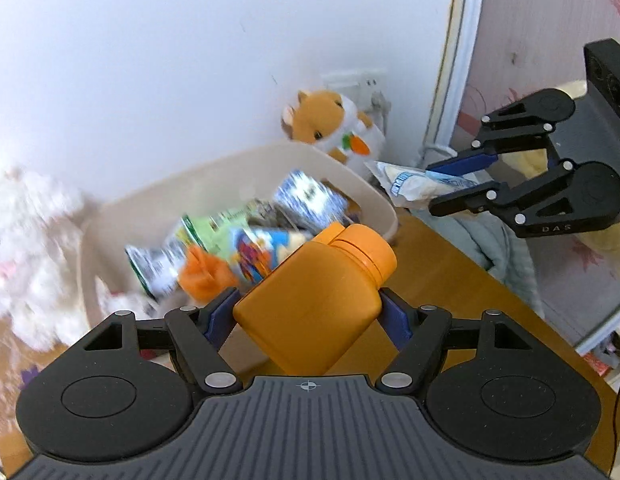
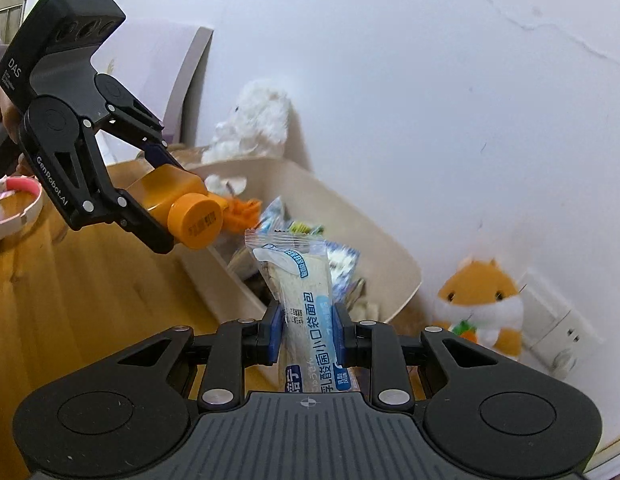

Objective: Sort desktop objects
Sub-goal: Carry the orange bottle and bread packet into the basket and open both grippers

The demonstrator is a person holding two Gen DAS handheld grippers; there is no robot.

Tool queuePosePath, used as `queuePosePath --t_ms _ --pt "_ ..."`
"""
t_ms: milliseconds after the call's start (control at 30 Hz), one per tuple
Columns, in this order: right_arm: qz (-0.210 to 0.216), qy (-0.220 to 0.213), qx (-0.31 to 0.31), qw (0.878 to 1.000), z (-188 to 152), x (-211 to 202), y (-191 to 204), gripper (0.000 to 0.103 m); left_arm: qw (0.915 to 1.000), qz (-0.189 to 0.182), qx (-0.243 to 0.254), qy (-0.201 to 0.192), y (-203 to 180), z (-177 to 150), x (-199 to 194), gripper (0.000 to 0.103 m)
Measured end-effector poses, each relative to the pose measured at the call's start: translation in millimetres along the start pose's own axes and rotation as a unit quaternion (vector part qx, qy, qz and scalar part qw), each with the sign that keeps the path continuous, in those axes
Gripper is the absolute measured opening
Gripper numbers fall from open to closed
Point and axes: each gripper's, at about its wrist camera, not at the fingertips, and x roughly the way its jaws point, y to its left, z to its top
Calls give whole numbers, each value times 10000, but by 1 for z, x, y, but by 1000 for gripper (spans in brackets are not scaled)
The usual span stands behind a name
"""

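My left gripper is shut on an orange bottle with an orange cap, held tilted above the wooden desk just in front of the beige bin. It also shows in the right wrist view with the bottle. My right gripper is shut on a clear bread packet with blue print, held near the bin. In the left wrist view the right gripper and its packet are right of the bin.
The bin holds several snack packets and an orange crumpled item. A white plush stands left of it, an orange hamster plush behind right, by a wall socket. A pink item lies on the desk.
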Motion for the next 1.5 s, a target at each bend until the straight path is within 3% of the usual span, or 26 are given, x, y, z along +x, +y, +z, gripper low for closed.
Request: queuePosePath --t_ms 367,633,933,1300,1333,1367,1400,1500 --pt "-373 -268 -177 9988 38 11 -21 25 9982 464 134 -355 31 43 -8 75" --pt "-664 -292 20 9974 59 39 -38 25 9953 919 -72 -306 55 61 10 75" --pt "-647 -98 752 9950 66 89 -52 25 9908 1154 -708 29 75 63 44 75" --pt "-689 644 1067 9898 58 147 -33 25 9795 1512 -1241 470 90 54 76 75" --pt "-670 645 1158 9889 58 148 -34 27 9784 1537 -1289 501 91 53 77 75" --pt "-625 632 1261 9880 56 143 -36 36 9772 1570 -1323 548 91 53 77 75" --pt "-591 619 1306 9877 58 143 -36 40 9764 1597 -1333 586 91 52 78 75" --pt "-658 588 1095 9901 61 139 -30 51 9771 1618 -1270 552 91 52 77 76"
